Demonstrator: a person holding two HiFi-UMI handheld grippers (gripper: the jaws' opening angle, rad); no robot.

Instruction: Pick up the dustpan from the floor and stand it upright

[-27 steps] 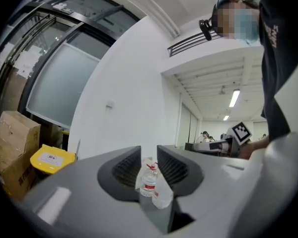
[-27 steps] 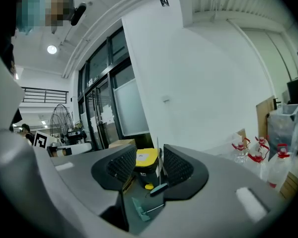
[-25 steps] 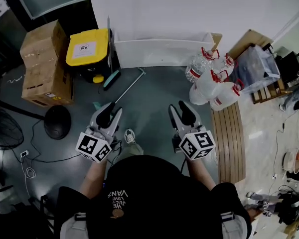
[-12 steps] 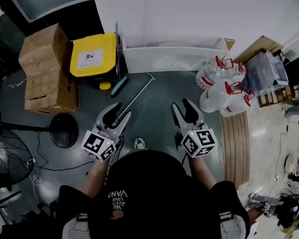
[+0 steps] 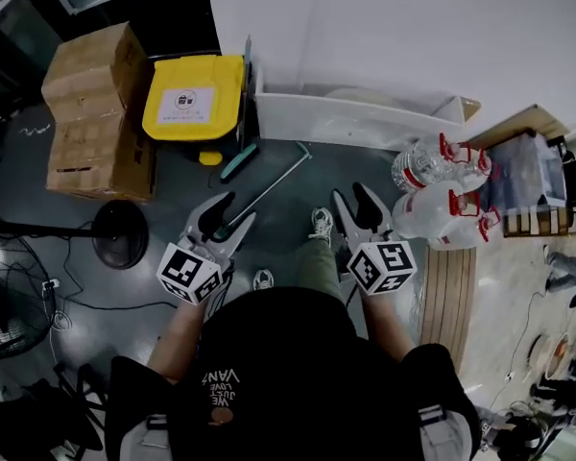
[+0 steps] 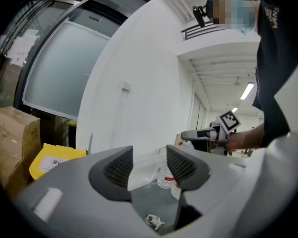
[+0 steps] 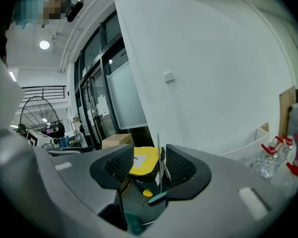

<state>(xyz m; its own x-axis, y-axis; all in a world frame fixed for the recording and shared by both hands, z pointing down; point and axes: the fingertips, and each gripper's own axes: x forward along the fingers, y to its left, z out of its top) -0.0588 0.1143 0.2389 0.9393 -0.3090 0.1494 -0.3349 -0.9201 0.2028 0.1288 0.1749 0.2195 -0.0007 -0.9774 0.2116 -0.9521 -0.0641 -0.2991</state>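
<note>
The dustpan lies on the dark floor; its long metal handle (image 5: 274,176) runs diagonally from near the white trough down to my left gripper (image 5: 228,211). The teal pan end is mostly hidden under that gripper in the head view and shows low in the right gripper view (image 7: 134,223). My left gripper (image 6: 149,165) hovers above the handle's lower end, its jaws opening with nothing between them. My right gripper (image 5: 352,198) hangs to the right of the handle, apart from it. In its own view the right gripper (image 7: 148,165) stands open and empty.
A yellow-lidded bin (image 5: 192,99) and stacked cardboard boxes (image 5: 96,113) stand at the back left. A thin pole with a teal foot (image 5: 238,161) leans by the bin. A white trough (image 5: 355,121) lines the wall. Water bottles (image 5: 442,190) crowd the right; a fan base (image 5: 120,233) sits left. The person's shoe (image 5: 321,224) is between the grippers.
Both grippers have moved forward toward the wall and the dustpan handle. The left jaws have spread wider. A foot has stepped forward between the grippers.
</note>
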